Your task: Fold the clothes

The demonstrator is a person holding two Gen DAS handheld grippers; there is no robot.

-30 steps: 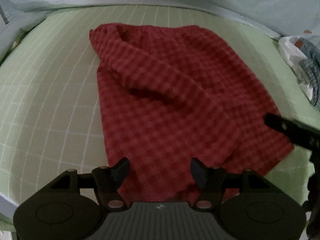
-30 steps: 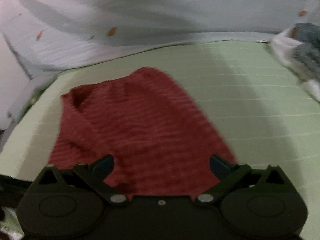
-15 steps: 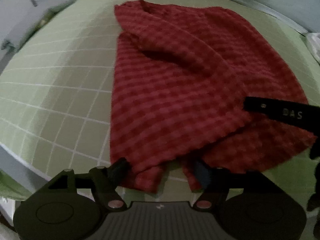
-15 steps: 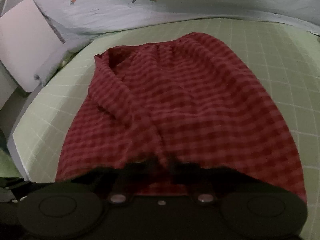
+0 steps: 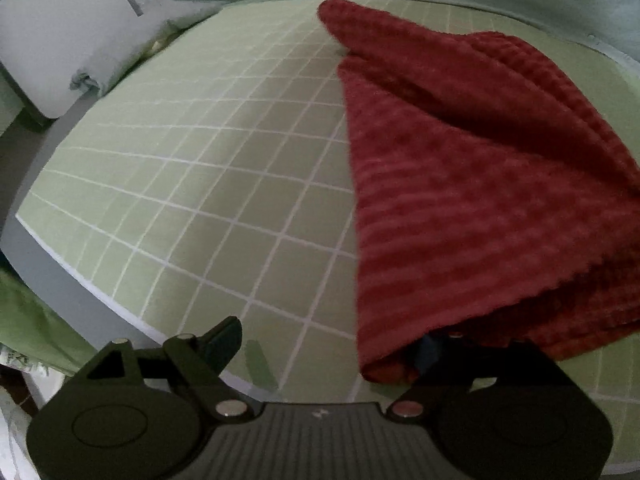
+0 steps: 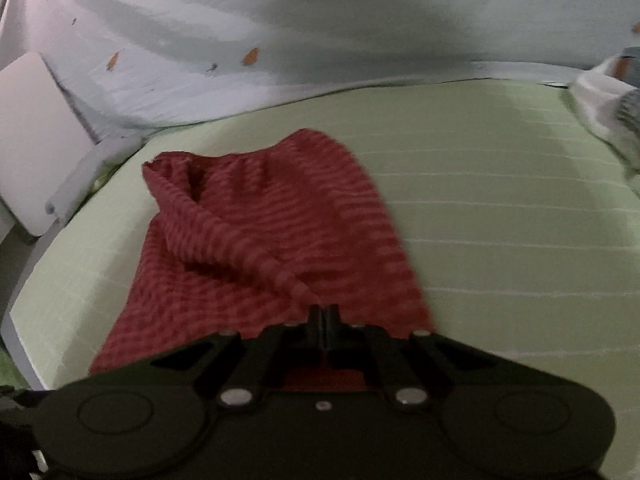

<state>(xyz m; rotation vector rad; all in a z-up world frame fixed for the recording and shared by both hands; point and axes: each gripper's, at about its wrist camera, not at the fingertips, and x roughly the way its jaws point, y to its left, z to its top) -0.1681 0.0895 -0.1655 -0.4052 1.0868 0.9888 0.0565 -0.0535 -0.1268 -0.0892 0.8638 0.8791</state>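
Two tools on the job: right tool [image 6: 323, 322] clamped shut on the near hem of the red checked cloth [image 6: 264, 248], left tool [image 5: 328, 348] w/ jaws opening, its right finger tucked under the cloth's near-left corner, no pinch yet. Cloth sprawls rumpled across the green grid mat [image 5: 192, 184], near edge lifted. Step looks like corner pickup pre-fold; next, left needs to close on that corner.

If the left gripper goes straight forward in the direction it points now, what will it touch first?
Most likely the green gridded mat: the left gripper, its jaws opening, points down at bare mat. The red checked cloth only drapes over its right finger, so it lies beside that line; depth is uncertain.
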